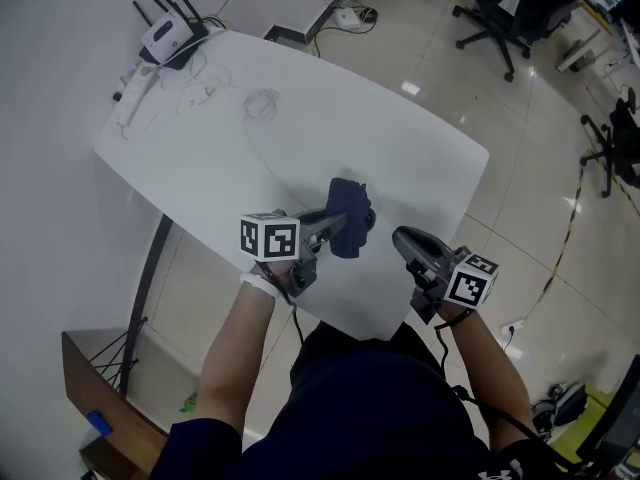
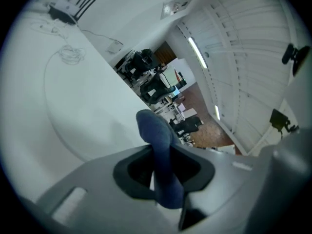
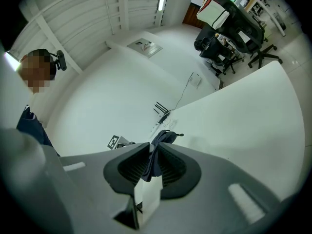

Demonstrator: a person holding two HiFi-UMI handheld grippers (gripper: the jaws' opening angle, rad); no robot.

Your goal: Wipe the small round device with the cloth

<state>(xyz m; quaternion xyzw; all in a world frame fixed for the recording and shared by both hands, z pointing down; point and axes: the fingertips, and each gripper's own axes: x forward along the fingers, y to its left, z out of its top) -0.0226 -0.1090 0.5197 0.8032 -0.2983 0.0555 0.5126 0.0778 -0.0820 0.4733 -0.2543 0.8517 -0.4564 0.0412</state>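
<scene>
Small round device (image 1: 368, 217): a small dark round shape showed at the right edge of the cloth, held up off the table near its near edge. I took it for the device, but it was too small to be sure.
Handling (my judgement): probably light, hard and smooth, so it could slip out of a soft fold. I would take it by the rim through the fabric and not press on its face.
Cloth (image 1: 343, 220): dark blue, soft and limp, bunched into a fold that stood up out of my jaws.
Left tongs (image 2: 161, 169): pinching the cloth, with the pads pressed on both sides of the fold.
Right tongs (image 3: 152, 165): jaws a narrow way apart, with nothing pinched that I could see. The cloth showed through the gap, beyond the tips. In the head view the tips sat just beside the cloth, not touching it.
Table (image 1: 300, 128): white, with both tongs over its near edge.
Containers: none in view, so no contents to record.
Far corner: router (image 1: 168, 38) with dark antennas, and loose cables (image 1: 262, 103) lying near it.
</scene>
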